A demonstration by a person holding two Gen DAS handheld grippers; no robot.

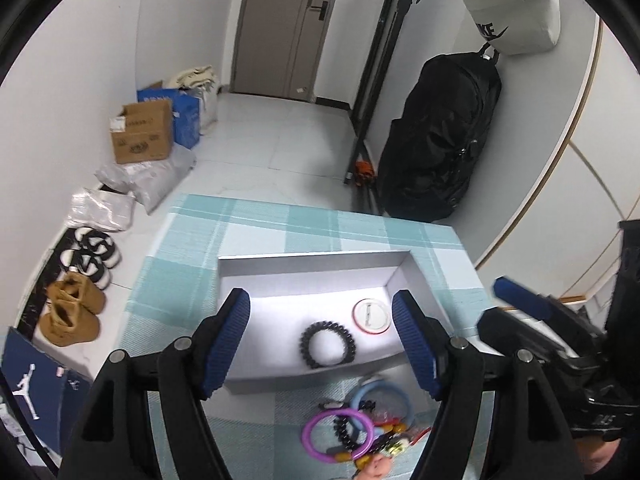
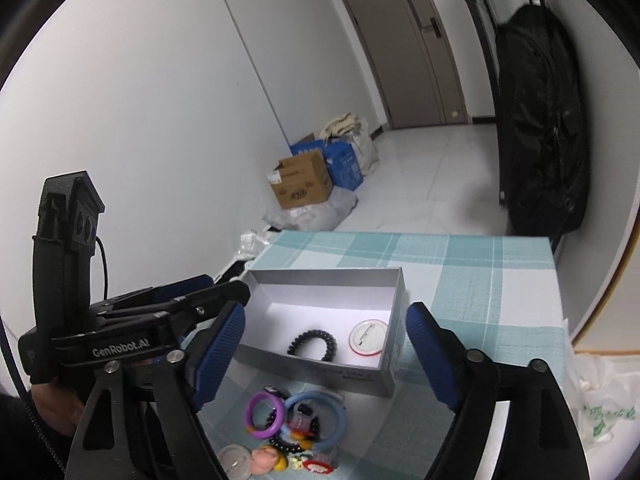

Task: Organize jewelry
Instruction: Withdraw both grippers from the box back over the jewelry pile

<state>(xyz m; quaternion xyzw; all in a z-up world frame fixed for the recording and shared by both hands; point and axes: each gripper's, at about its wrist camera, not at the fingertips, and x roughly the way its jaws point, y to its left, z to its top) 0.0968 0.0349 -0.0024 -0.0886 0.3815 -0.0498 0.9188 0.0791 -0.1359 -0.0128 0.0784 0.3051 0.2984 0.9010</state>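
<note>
The left gripper (image 1: 322,344) and right gripper (image 2: 326,356) both stood wide apart, holding nothing. In the shallow white cardboard box (image 2: 320,276) on the teal-checked tablecloth (image 2: 480,280) lay two things: one black coiled bracelet (image 1: 325,344) and one round white red-rimmed badge (image 1: 371,316). Only the left view showed two tan boots (image 1: 70,312) on the floor; only the right showed one clear round lid (image 2: 234,460) at the heap of coloured rings (image 2: 296,420) near the cloth's front edge.

Box (image 2: 320,280) interior mostly free; jewelry pile (image 2: 296,420) crowds its near side.
</note>
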